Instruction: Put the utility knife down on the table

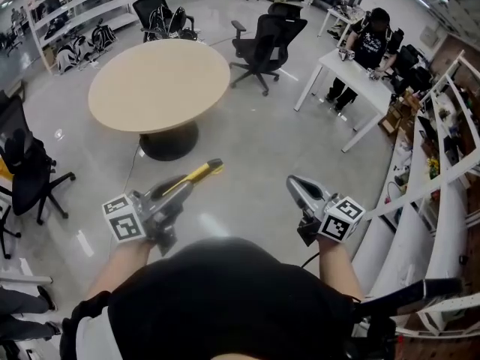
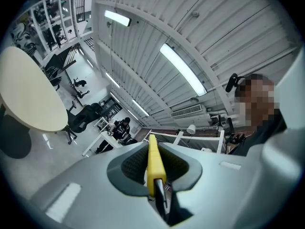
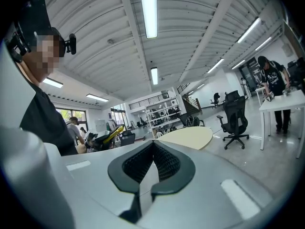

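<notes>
"Question one: where is the utility knife [image 1: 198, 175]?"

"In my left gripper [image 1: 182, 187]. Its fingers [image 2: 86, 190] are closed on it. In the left gripper view the knife stands edge-on between the dark pads. Its yellow body runs forward past the tips, and a dark metal part shows at the near end. From the head view it sticks out ahead of the gripper, tilted a little upward. It is up in the air over the grey floor [image 1: 255, 141], short of the round counter [image 1: 159, 81] and not touching it."

"And your other hand?"

"My right gripper [image 1: 295, 187] is held out about level with the left one and well apart from it. Its fingers [image 3: 209, 185] are pressed together, with nothing between them."

"What stands around the round counter?"

"A black office chair [image 1: 266, 40] is just beyond it on the right, and another black chair [image 1: 26, 171] is at the left edge of the head view. Farther right, a person in black [image 1: 371, 42] is at a white counter [image 1: 349, 77]. White shelving [image 1: 427, 201] runs along my right side."
</notes>
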`<state>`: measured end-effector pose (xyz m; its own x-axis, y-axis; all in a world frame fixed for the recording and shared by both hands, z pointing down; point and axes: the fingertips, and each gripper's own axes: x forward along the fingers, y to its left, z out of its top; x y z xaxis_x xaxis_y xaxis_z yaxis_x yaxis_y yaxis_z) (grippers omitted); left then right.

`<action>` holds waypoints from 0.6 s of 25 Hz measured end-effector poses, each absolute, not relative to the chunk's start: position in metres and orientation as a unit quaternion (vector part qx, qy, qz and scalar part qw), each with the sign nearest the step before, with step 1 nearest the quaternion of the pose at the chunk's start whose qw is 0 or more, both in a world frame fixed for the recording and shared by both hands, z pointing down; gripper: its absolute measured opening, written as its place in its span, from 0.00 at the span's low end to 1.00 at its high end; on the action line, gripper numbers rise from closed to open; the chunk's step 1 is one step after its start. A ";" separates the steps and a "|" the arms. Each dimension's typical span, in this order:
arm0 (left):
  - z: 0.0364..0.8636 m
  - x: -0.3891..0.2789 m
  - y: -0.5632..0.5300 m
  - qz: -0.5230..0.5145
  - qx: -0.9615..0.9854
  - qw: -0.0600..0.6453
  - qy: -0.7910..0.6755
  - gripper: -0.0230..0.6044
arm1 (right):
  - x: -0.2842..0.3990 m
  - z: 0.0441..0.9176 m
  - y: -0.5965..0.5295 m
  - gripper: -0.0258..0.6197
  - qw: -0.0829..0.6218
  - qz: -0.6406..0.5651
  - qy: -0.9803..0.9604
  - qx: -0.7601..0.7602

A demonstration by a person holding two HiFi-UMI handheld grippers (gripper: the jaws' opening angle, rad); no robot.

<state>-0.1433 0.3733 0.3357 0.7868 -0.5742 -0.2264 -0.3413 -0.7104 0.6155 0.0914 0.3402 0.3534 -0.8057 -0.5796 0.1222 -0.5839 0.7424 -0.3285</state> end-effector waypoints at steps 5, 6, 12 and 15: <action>0.332 -0.102 0.326 -0.203 0.898 0.268 -0.284 0.13 | 0.130 0.358 0.278 0.06 -0.002 0.181 -0.943 0.278; 0.330 -0.092 0.314 -0.207 0.895 0.266 -0.292 0.13 | 0.140 0.357 0.262 0.06 -0.002 0.181 -0.945 0.271; 0.315 -0.021 0.262 -0.216 0.888 0.251 -0.320 0.13 | 0.201 0.337 0.188 0.06 -0.007 0.167 -0.959 0.230; 0.313 0.015 0.237 -0.213 0.887 0.249 -0.325 0.13 | 0.229 0.337 0.161 0.06 -0.014 0.168 -0.962 0.214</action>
